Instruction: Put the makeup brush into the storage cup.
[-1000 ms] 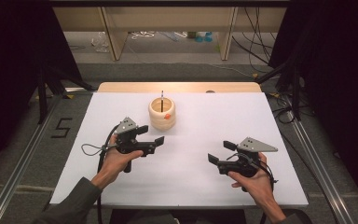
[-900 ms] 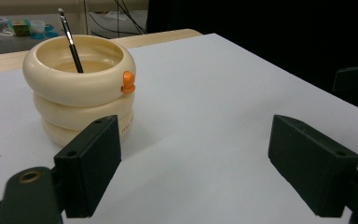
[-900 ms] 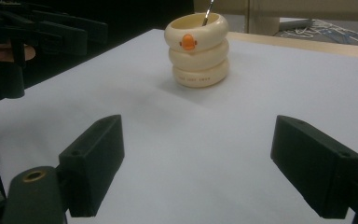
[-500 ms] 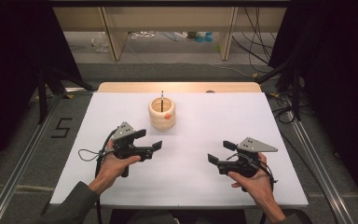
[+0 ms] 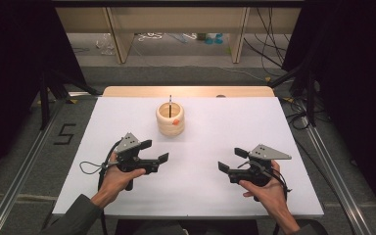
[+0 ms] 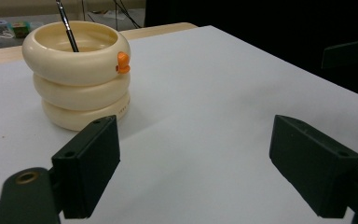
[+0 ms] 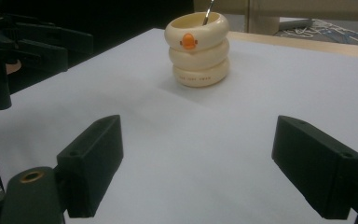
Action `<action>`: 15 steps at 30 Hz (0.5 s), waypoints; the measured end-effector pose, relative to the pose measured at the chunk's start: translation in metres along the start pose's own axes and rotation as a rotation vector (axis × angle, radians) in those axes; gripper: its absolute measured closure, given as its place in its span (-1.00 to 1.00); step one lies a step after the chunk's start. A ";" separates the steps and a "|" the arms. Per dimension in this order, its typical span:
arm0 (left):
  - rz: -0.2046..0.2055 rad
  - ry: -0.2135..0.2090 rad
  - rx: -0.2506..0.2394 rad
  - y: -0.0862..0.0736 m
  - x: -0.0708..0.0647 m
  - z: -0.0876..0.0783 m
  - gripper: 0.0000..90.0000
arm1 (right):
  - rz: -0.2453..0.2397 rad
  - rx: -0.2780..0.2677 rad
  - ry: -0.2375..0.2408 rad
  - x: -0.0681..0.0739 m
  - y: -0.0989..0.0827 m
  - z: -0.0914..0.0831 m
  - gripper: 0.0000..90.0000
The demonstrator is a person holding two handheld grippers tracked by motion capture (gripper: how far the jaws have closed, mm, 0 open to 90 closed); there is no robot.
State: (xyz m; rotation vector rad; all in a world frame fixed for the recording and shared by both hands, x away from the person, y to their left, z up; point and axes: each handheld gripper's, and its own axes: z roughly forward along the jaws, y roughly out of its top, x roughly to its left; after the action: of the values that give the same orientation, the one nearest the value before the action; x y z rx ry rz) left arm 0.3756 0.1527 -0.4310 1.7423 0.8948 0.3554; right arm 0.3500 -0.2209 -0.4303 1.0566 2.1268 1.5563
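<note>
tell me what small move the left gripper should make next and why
Probably ease the left gripper forward toward the cream ringed holder. Its jaws stand wide open and empty, the holder sits just ahead of them, and a thin dark stick leans inside it. The right gripper, also open, is farther off.

High view overhead; claw views low, sharing cup (image 5: pixel 170 119).

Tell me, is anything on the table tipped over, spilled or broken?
No, nothing stands out. The cream ringed cup stands upright on the white table, with a thin dark stick leaning inside it. The left gripper and right gripper are both open and apart from the cup.
</note>
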 end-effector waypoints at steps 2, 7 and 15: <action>0.010 -0.002 0.004 -0.001 0.001 -0.002 -0.65 | -0.004 -0.007 -0.001 0.000 0.000 0.001 -0.62; -0.005 -0.001 -0.005 -0.003 0.000 -0.007 -0.65 | -0.002 0.005 0.000 0.000 0.000 0.000 -0.62; -0.016 0.015 -0.011 -0.009 -0.001 -0.010 -0.65 | -0.012 0.005 0.000 0.000 -0.001 0.000 -0.63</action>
State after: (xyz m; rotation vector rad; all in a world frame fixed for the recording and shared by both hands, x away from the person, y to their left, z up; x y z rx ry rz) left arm 0.3648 0.1597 -0.4349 1.7236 0.9147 0.3627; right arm 0.3502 -0.2209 -0.4311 1.0434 2.1336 1.5464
